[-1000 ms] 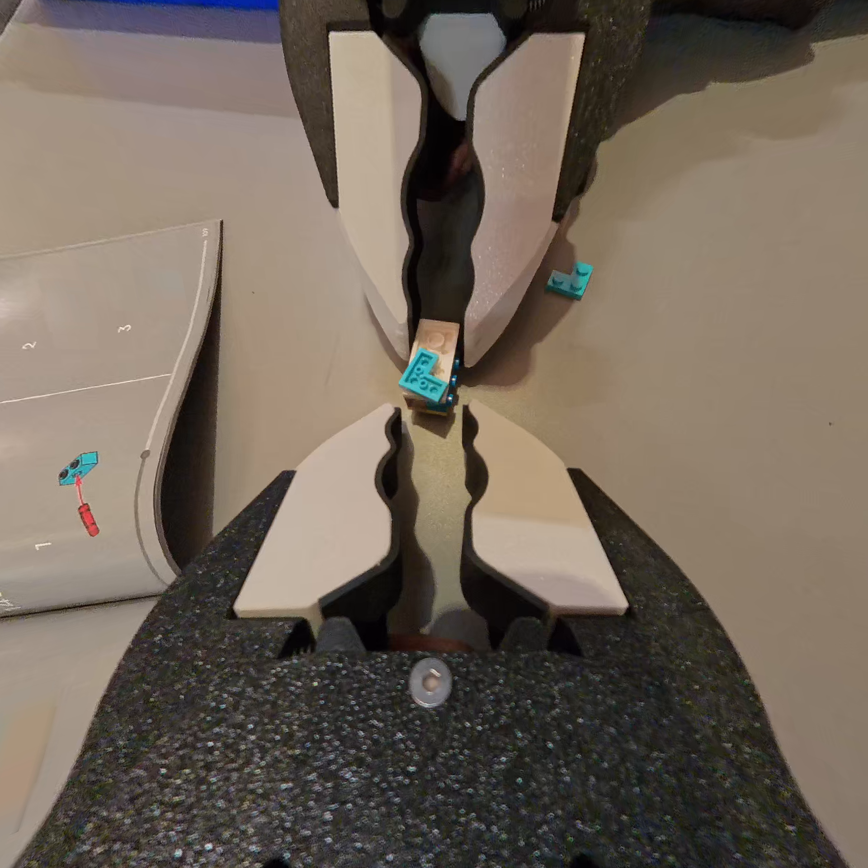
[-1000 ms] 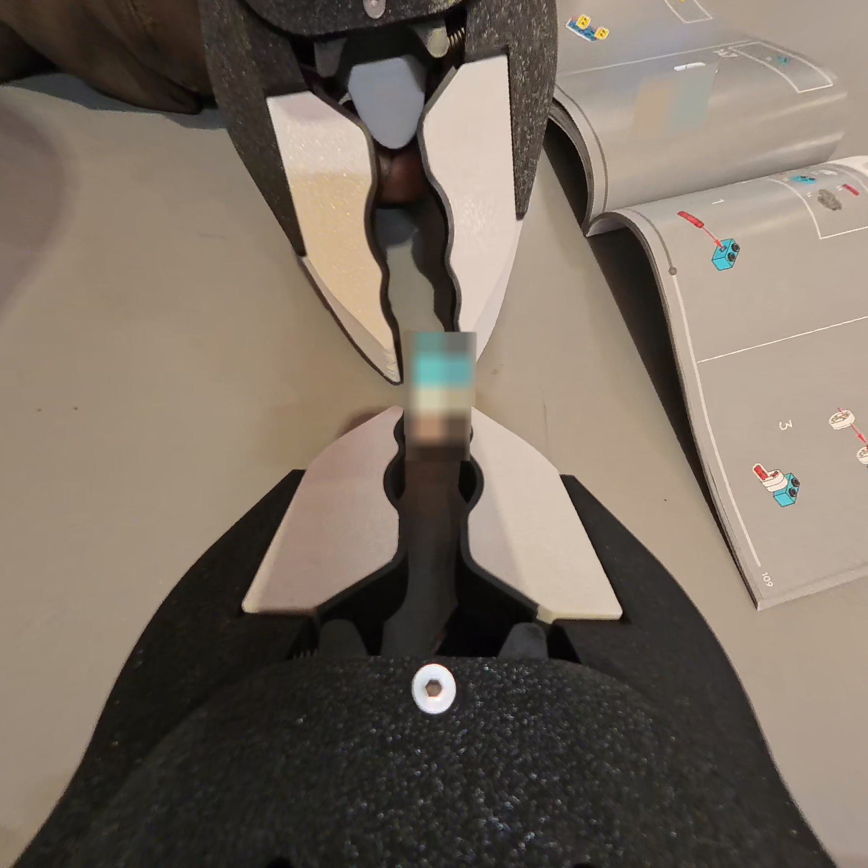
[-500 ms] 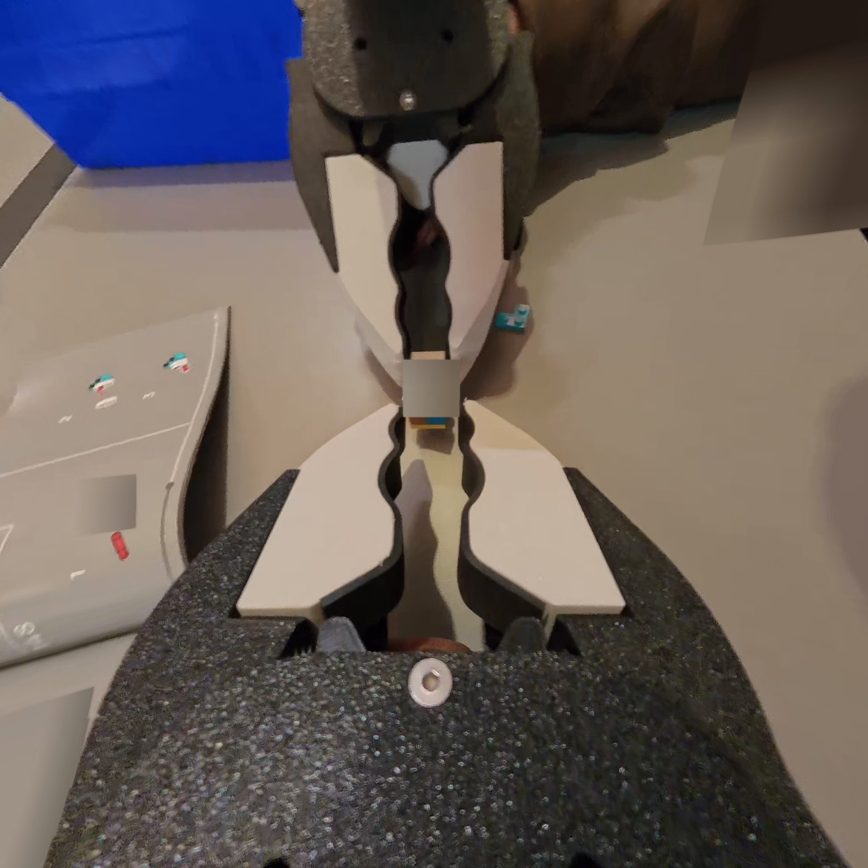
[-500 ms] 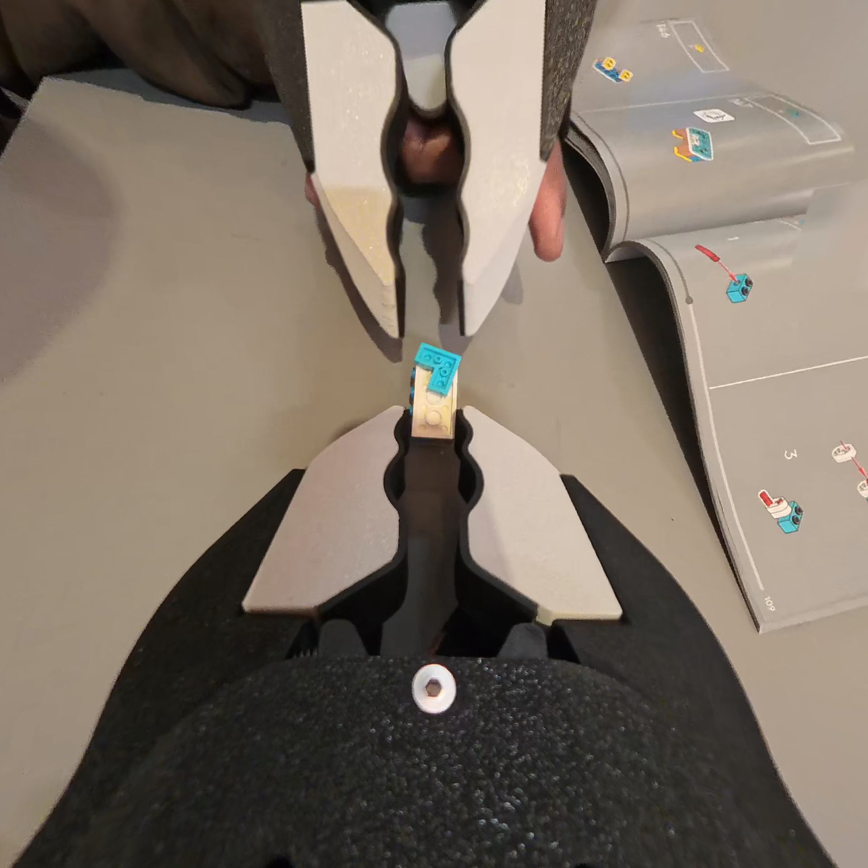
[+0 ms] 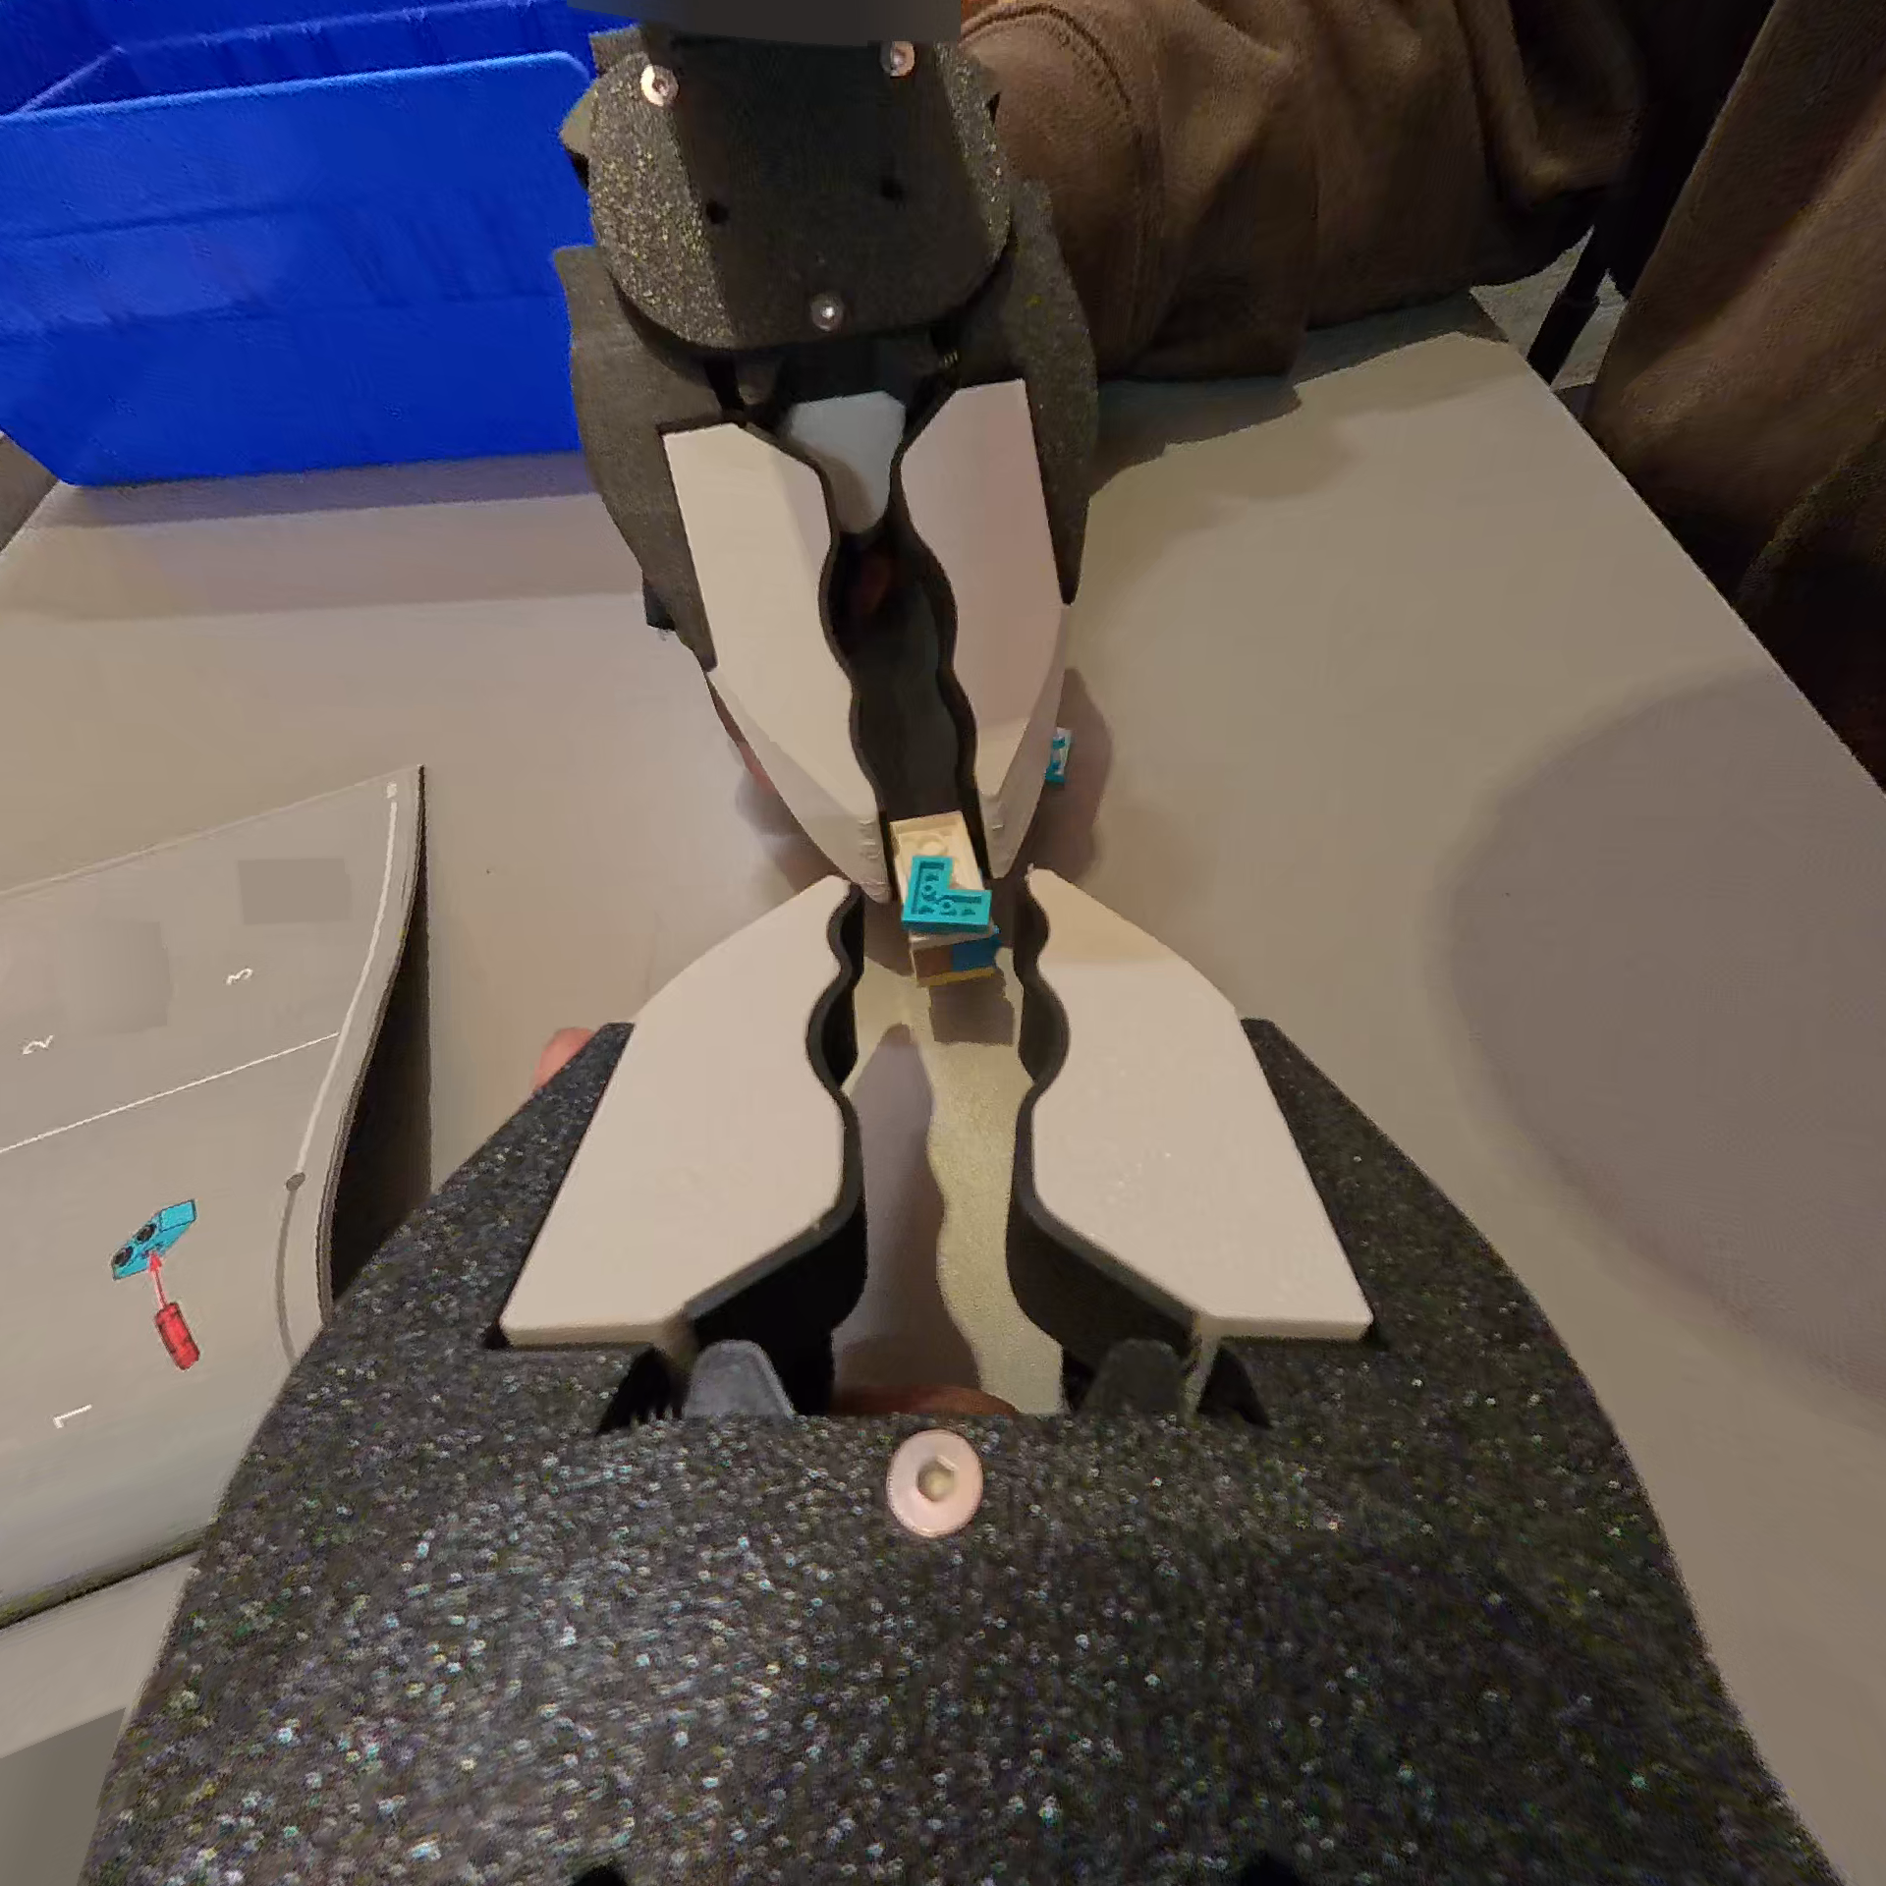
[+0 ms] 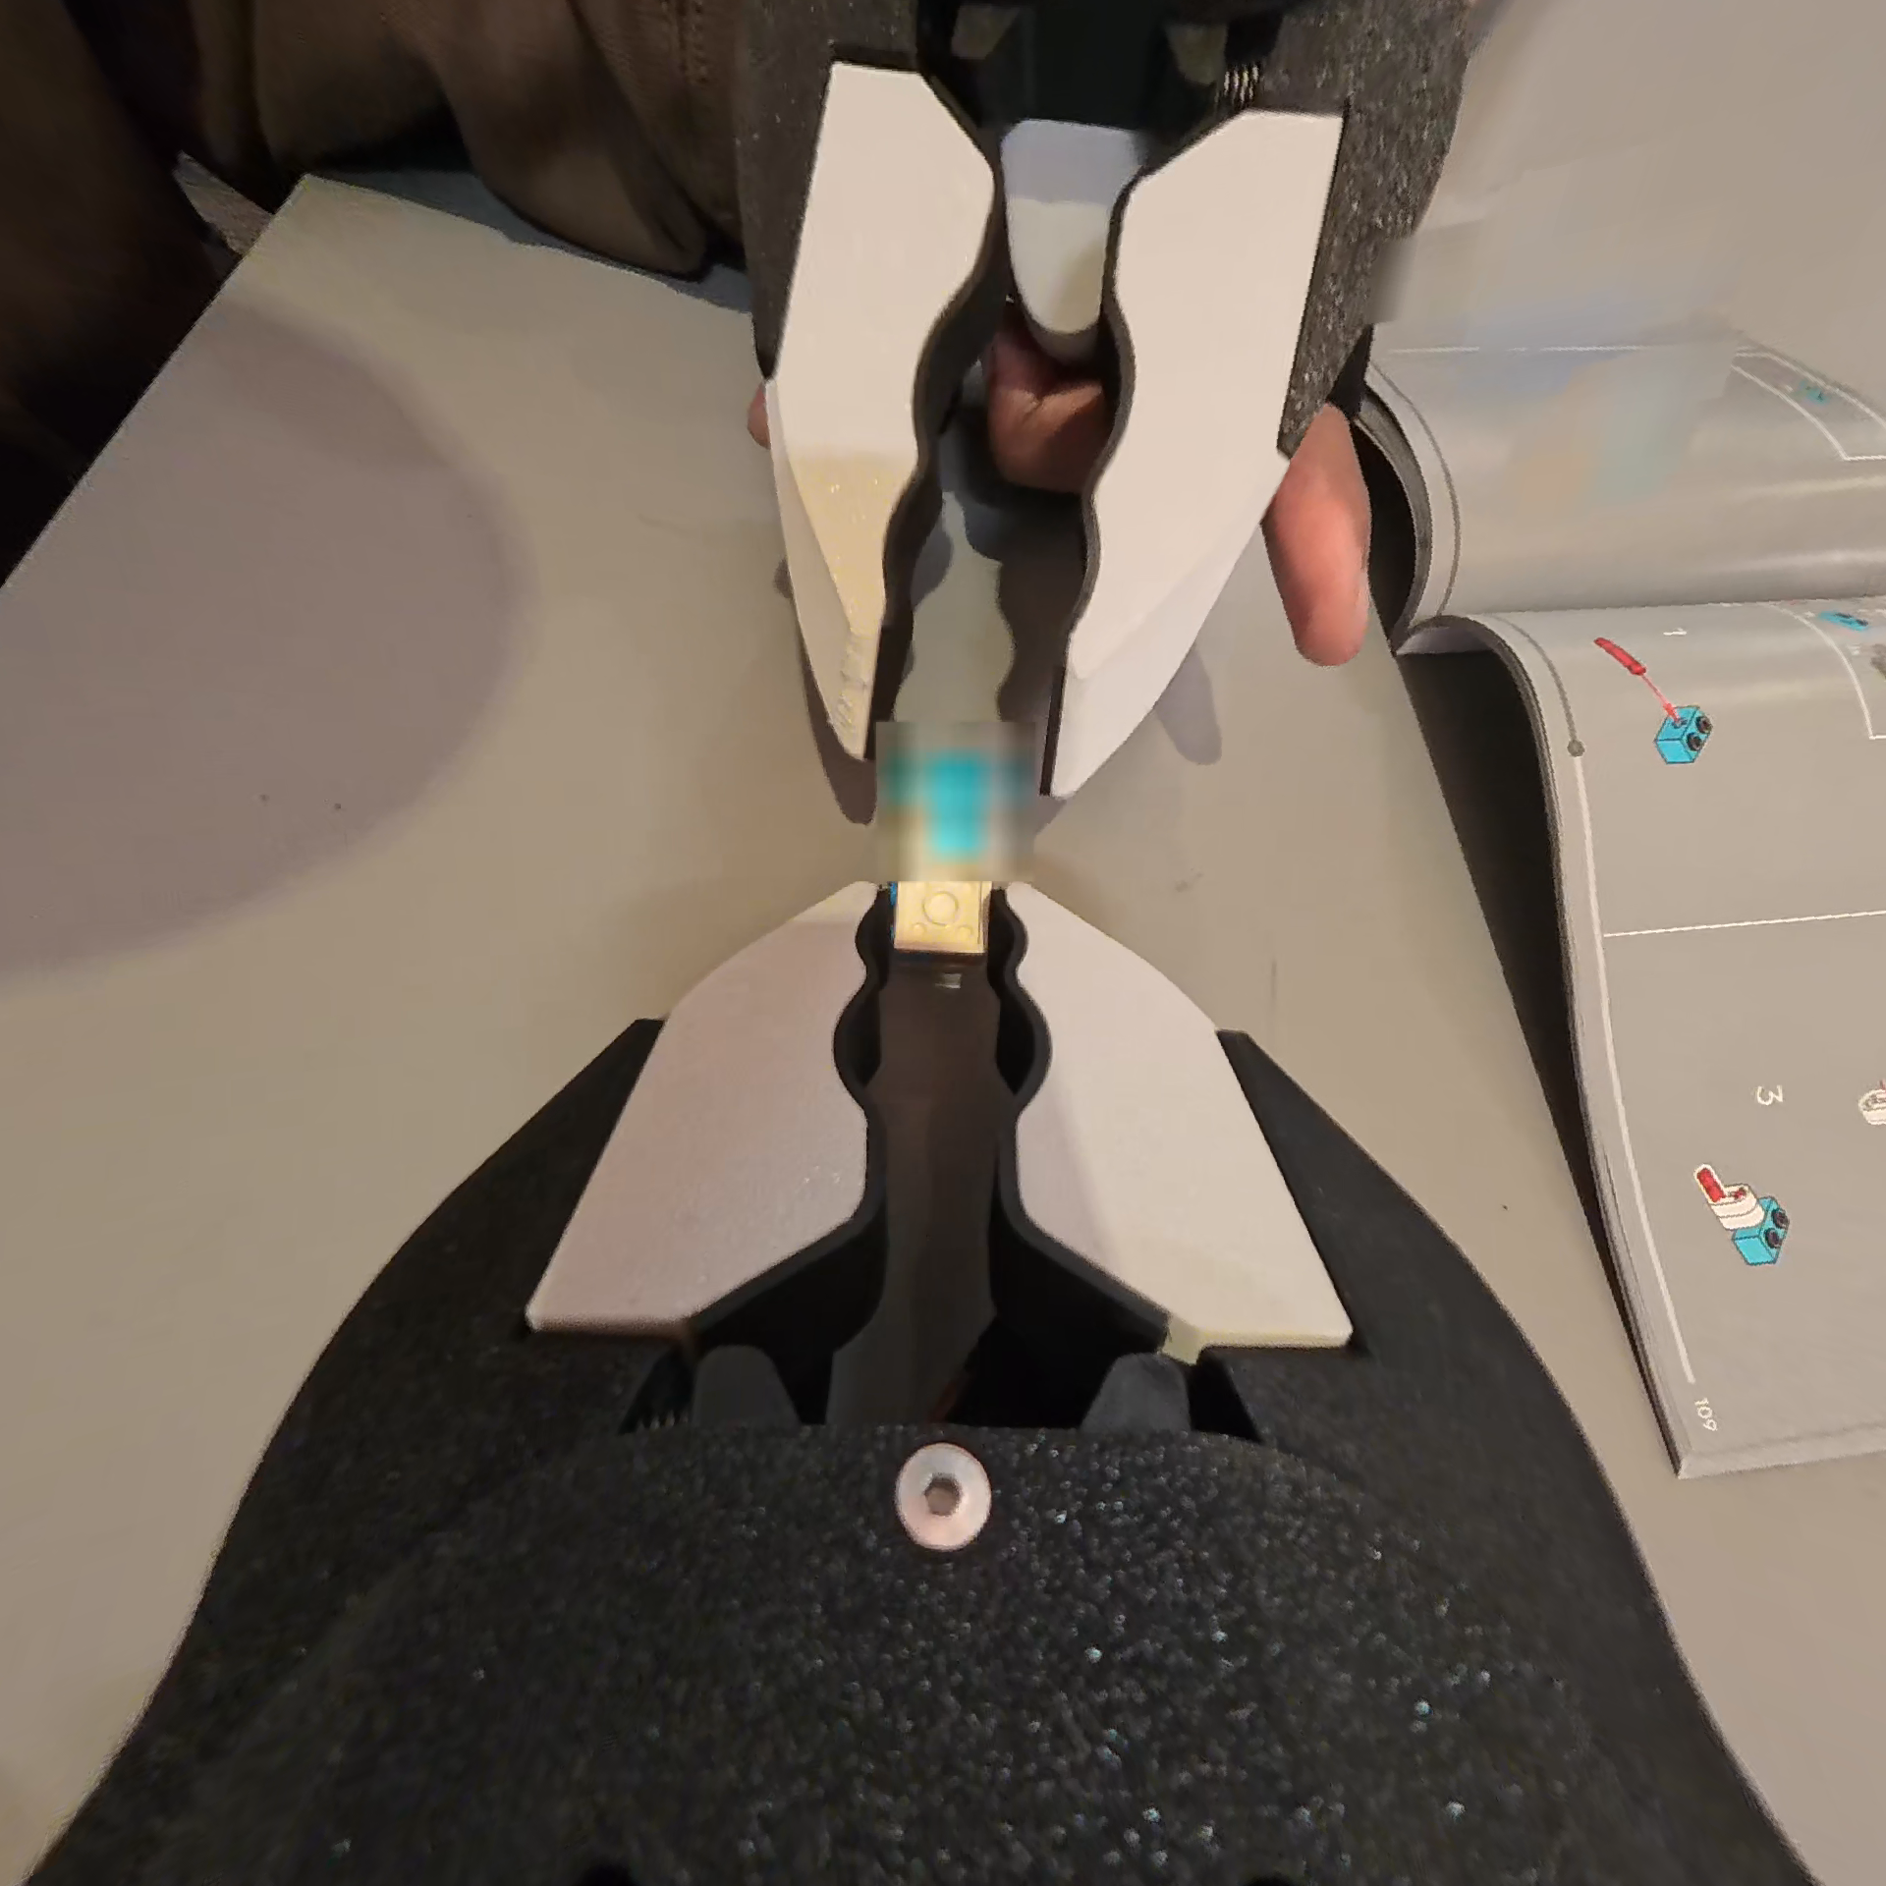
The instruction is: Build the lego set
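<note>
The right gripper pinches the tan brick; a teal plate sits on it, between the left gripper's parted fingers. Light, rigid, slippery: grip flat sides.

A mosaic patch is covering the small teal-and-cream lego assembly; a loose teal piece is peeking from behind a gripper finger.

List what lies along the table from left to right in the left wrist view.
Instruction booklet → small lego assembly held between the fingers of the right gripper → loose teal piece peeking out beside those fingers → bare table.
</note>
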`<state>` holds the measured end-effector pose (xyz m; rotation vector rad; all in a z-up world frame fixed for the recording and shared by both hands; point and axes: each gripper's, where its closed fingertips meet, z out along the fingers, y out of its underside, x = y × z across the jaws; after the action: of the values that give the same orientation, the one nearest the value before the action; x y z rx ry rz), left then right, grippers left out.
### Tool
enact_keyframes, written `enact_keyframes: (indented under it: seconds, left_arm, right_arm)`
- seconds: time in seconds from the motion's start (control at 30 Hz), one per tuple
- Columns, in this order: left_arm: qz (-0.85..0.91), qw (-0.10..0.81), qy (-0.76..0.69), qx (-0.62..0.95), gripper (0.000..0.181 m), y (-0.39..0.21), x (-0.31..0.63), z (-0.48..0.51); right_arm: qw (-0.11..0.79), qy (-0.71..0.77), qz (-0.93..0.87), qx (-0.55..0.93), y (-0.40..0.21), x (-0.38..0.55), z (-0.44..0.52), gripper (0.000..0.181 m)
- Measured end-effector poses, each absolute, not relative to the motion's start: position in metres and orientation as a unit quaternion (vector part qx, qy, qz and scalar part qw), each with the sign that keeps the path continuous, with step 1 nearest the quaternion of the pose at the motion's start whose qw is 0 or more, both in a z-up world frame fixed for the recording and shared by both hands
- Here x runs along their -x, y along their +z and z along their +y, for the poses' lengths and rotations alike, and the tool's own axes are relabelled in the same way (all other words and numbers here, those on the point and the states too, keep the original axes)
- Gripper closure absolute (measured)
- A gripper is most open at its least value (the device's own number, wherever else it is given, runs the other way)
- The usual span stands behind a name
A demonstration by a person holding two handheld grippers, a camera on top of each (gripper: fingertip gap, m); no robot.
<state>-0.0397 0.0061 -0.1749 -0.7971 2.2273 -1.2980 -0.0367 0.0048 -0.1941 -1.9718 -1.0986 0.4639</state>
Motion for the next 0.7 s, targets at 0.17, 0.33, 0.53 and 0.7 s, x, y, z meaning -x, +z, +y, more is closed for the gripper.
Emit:
enact_keyframes:
  seconds: [0.17,0.33,0.53,0.7]
  left_arm:
    - [0.816,0.214,-0.455,0.284,0.160,-0.180,0.040,0.004]
    - [0.816,0.225,-0.449,0.286,0.164,-0.180,0.038,0.005]
    - [0.813,0.245,-0.435,0.301,0.164,-0.181,0.034,0.010]
    - [0.814,0.253,-0.415,0.318,0.163,-0.184,0.031,0.015]
  right_arm:
    - [0.409,0.181,-0.441,0.778,-0.194,0.038,0.004,0.163]
    - [0.413,0.179,-0.434,0.780,-0.193,0.037,0.006,0.163]
    - [0.414,0.174,-0.417,0.790,-0.193,0.033,0.010,0.163]
    - [0.421,0.176,-0.400,0.795,-0.191,0.030,0.013,0.164]
